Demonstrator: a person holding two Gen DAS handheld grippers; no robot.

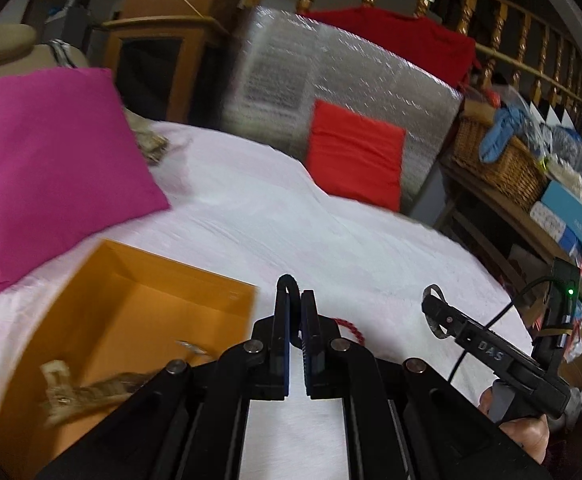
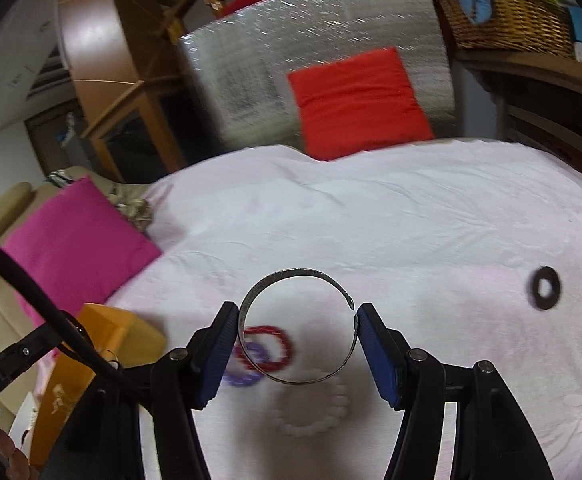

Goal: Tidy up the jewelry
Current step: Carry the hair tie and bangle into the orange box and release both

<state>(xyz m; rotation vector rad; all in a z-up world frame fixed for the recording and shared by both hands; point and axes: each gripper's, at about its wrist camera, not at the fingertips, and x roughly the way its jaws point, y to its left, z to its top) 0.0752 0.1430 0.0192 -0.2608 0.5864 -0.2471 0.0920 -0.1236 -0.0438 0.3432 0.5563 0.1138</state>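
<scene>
right gripper [image 2: 297, 322] fingers spread wide, pinching an open silver bangle [image 2: 297, 328] side to side, held above the bed [image 2: 431, 220]. below it lie red [image 2: 279, 346], purple [image 2: 245, 376] and white bead [image 2: 315, 412] bracelets; a dark ring [image 2: 545, 288] sits well right. left gripper [image 1: 295, 312] fingers narrow, clamping a black loop [image 1: 289, 282] at the tips; orange box [image 1: 131, 312] just left of them.
</scene>
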